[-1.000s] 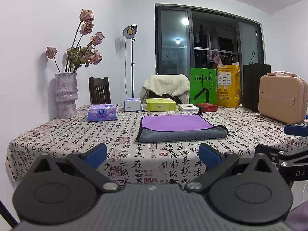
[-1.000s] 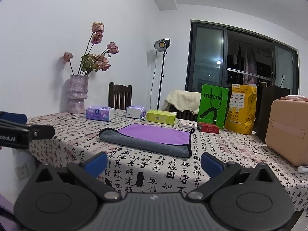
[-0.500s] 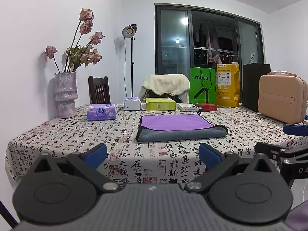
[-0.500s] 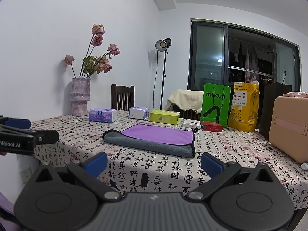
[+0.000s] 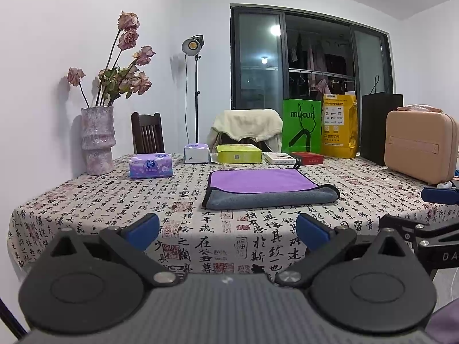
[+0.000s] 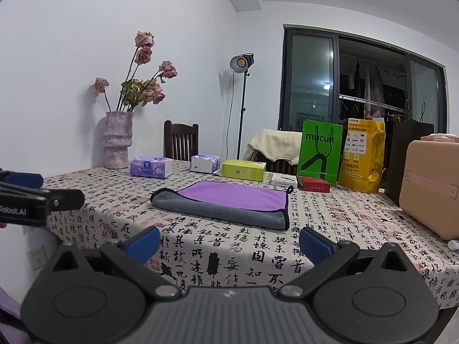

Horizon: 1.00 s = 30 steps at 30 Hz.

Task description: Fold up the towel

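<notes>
A towel [image 5: 266,186], purple on top with a grey underside rolled up along its near edge, lies folded flat on the table; it also shows in the right wrist view [image 6: 229,202]. My left gripper [image 5: 228,230] is open and empty, held off the table's front edge, well short of the towel. My right gripper [image 6: 229,243] is open and empty, also in front of the table edge. Each gripper shows at the side of the other's view.
The table [image 5: 86,200] has a calligraphy-print cloth. At the back stand a vase of dried roses [image 5: 97,140], tissue packs [image 5: 150,166], a green box [image 5: 238,153], shopping bags [image 5: 301,126] and a tan case [image 5: 418,146]. Chairs and a lamp stand behind.
Both grippers have drifted slightly; the views sit a little lower and further back from the table. The towel has not moved and both grippers stay open.
</notes>
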Motion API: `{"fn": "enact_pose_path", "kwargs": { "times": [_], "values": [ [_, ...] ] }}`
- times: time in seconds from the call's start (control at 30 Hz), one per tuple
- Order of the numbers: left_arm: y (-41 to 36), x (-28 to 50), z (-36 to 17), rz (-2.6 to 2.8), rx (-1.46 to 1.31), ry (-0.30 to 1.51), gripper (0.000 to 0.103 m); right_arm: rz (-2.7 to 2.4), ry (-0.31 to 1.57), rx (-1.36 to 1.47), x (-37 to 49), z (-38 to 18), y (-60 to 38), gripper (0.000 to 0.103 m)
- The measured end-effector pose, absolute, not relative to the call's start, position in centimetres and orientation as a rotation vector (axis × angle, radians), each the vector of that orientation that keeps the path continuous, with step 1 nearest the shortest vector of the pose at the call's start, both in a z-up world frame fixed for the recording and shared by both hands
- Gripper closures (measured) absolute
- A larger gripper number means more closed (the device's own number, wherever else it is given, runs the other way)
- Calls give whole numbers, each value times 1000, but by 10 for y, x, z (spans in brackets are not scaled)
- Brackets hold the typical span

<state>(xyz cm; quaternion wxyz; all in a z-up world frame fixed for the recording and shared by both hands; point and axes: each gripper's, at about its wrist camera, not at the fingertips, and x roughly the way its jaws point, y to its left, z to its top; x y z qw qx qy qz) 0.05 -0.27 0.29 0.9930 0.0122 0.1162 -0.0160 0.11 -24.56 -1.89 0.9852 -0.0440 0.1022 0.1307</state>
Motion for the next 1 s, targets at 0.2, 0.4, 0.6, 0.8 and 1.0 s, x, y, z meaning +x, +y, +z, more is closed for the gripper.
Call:
{"fn": "enact_pose_path", "kwargs": {
  "times": [0.2,0.4,0.6,0.8,1.0],
  "values": [
    [-3,0,2,-37,27,236,0,263,207,-87,2,-19,-244,0],
    [-3,0,2,-38,26,238,0,265,211,-88,2,-19,-244,0],
    [-3,0,2,-38,25,242,0,265,214,-89,2,-20,-244,0],
    [-3,0,2,-38,25,242,0,262,215,-92,3,-20,-244,0],
    [-3,1,2,-38,25,242,0,260,214,-96,3,-21,-244,0]
  ]
}}
